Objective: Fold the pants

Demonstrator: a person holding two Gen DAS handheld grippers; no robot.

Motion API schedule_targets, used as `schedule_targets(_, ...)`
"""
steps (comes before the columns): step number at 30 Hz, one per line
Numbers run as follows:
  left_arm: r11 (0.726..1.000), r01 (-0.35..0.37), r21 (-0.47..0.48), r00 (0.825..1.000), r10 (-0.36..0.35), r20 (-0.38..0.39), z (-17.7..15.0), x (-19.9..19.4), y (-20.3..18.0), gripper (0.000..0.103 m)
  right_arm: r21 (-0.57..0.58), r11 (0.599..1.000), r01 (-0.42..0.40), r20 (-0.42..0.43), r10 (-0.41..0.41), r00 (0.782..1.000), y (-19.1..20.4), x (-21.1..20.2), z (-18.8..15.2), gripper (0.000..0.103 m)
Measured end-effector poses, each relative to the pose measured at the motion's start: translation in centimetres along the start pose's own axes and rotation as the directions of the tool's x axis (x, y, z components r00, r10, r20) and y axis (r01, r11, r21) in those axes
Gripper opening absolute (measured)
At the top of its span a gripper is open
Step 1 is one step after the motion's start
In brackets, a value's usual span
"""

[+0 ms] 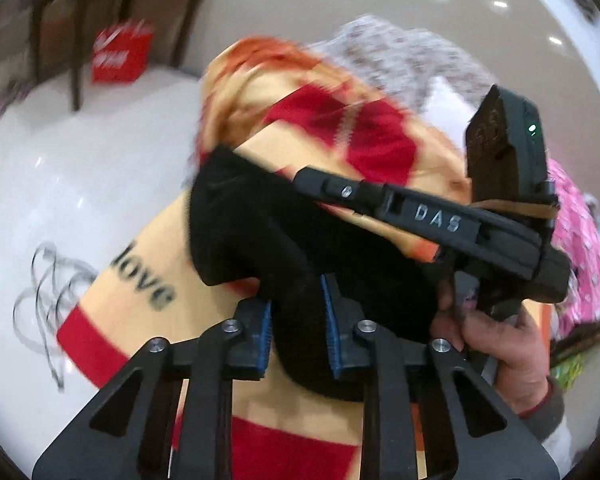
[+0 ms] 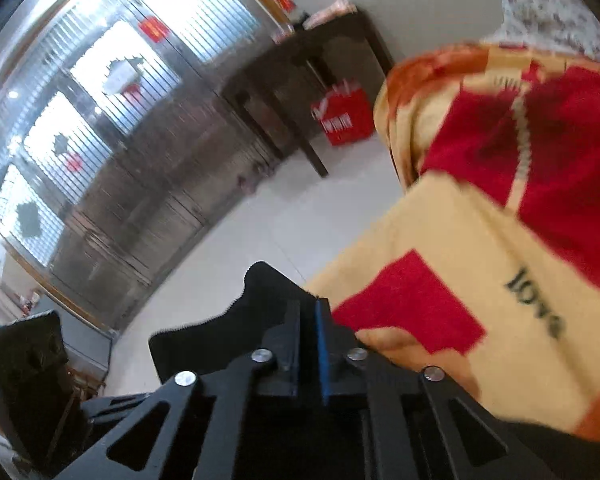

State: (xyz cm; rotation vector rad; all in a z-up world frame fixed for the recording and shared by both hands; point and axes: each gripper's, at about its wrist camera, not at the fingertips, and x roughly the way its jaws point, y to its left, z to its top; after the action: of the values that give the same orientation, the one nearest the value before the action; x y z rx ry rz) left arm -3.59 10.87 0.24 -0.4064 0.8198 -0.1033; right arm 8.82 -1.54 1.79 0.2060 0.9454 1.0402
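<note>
Pants (image 1: pixel 300 248), black, hang bunched above the yellow and red blanket (image 1: pixel 148 280). Left gripper (image 1: pixel 298 336) pinches them between its blue pads. Right gripper (image 2: pixel 308 344) is squeezed tight on their edge.

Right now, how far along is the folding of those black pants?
Early, it seems. Done: both grippers have picked up the black pants. In hand: the left gripper has cloth between its fingers, though a gap shows; the right gripper is shut on an edge, lifted over the yellow and red blanket. Left: no neat fold shows yet; the cloth hangs bunched, so the folding itself remains.
</note>
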Motion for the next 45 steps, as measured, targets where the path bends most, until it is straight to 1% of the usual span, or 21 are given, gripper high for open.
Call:
schedule_targets(3,0.987,0.077,0.138,0.995,-0.085,0.054,0.2,-2.0,-4.1,0.017,-0.008,1.000,0.012,0.117,-0.011,0.993,0.7,-5.7,-0.1,0.004)
schedule_targets(6,0.962,0.161,0.220,0.984,-0.172,0.034,-0.2,-2.2,-7.2,0.008,0.038,0.997,0.063,0.186,-0.069,0.980,0.4,-11.0,-1.4,0.004)
schedule_targets(8,0.954,0.148,0.260,0.987,-0.158,0.020,-0.8,-1.3,-9.0,0.008,0.067,0.991,0.117,0.239,-0.129,0.962,0.3,-13.8,-2.4,0.006)
schedule_targets(9,0.952,0.146,0.270,0.988,-0.154,0.010,-1.0,-0.6,-9.5,0.008,0.083,0.986,0.145,0.258,-0.162,0.952,0.1,-14.8,-2.7,0.013)
schedule_targets(12,0.955,0.154,0.255,0.988,-0.147,-0.045,-1.6,1.5,-9.8,0.008,0.159,0.975,0.158,0.279,-0.198,0.940,-0.9,-16.9,-3.7,0.063)
schedule_targets(14,0.954,0.092,0.285,0.996,-0.090,-0.019,-2.4,1.5,-9.9,0.008,0.180,0.974,0.137,0.253,-0.180,0.951,-1.1,-16.4,-3.4,0.066)
schedule_targets(17,0.966,0.120,0.230,0.993,-0.115,-0.033,-3.0,-0.4,-8.1,0.009,0.133,0.978,0.160,0.185,-0.183,0.966,-0.6,-13.8,-2.7,0.066)
schedule_targets(18,0.973,0.112,0.201,0.994,-0.109,-0.025,-3.1,-0.9,-7.0,0.014,0.115,0.978,0.174,0.151,-0.190,0.970,-0.4,-12.4,-2.3,0.066)
schedule_targets(19,0.981,0.094,0.170,0.996,-0.092,-0.018,-3.1,-1.4,-5.9,0.019,0.090,0.979,0.184,0.115,-0.194,0.974,-0.1,-11.4,-2.3,0.066)
schedule_targets(21,0.993,0.049,0.104,0.999,-0.050,0.007,-3.2,-2.2,-3.8,0.049,0.031,0.980,0.195,0.046,-0.197,0.979,0.4,-8.8,-2.2,0.066)
schedule_targets(23,1.000,0.011,0.001,0.999,-0.011,0.043,-3.1,-2.8,-1.5,0.059,-0.036,0.980,0.198,-0.026,-0.199,0.980,0.8,-5.2,-1.7,0.066)
schedule_targets(25,0.995,0.005,-0.097,0.999,-0.001,0.038,-3.2,-2.6,0.5,0.061,-0.102,0.977,0.186,-0.097,-0.196,0.976,1.2,-1.5,-1.2,0.065)
schedule_targets(29,0.978,-0.064,-0.197,0.998,0.061,-0.024,-3.6,-0.7,2.9,0.061,-0.180,0.965,0.193,-0.168,-0.223,0.960,0.8,3.4,-0.1,0.065)
schedule_targets(33,0.955,-0.082,-0.285,0.994,0.057,-0.094,-3.9,1.7,4.0,0.069,-0.122,0.975,0.184,-0.207,-0.206,0.956,-1.1,6.0,0.2,0.065)
schedule_targets(36,0.957,-0.091,-0.276,0.995,0.078,-0.059,-3.9,2.3,3.2,0.080,-0.067,0.983,0.171,-0.220,-0.182,0.958,-2.3,6.6,-0.3,0.065)
schedule_targets(38,0.957,-0.077,-0.279,0.997,0.067,-0.043,-3.5,2.8,2.9,0.081,-0.036,0.987,0.159,-0.213,-0.163,0.963,-2.7,6.1,-0.4,0.066)
schedule_targets(40,0.966,-0.086,-0.242,0.996,0.081,-0.031,-3.0,3.6,2.3,0.081,-0.010,0.987,0.163,-0.191,-0.162,0.968,-2.6,4.6,0.1,0.066)
schedule_targets(41,0.973,-0.089,-0.211,0.996,0.085,-0.030,-2.6,3.8,1.9,0.076,-0.012,0.986,0.165,-0.172,-0.165,0.971,-2.1,3.6,0.5,0.066)
schedule_targets(42,0.982,-0.098,-0.161,0.995,0.097,-0.016,-2.5,3.8,1.1,0.050,-0.016,0.986,0.165,-0.159,-0.166,0.973,-1.7,2.9,0.9,0.066)
schedule_targets(43,0.988,-0.140,-0.068,0.990,0.141,0.006,-2.5,3.7,-0.4,0.037,-0.020,0.985,0.169,-0.136,-0.170,0.976,-1.0,1.4,1.4,0.066)
schedule_targets(45,0.981,-0.185,0.057,0.982,0.182,0.057,-2.9,3.0,-2.4,0.030,-0.019,0.986,0.167,-0.107,-0.168,0.980,0.2,-0.7,1.7,0.066)
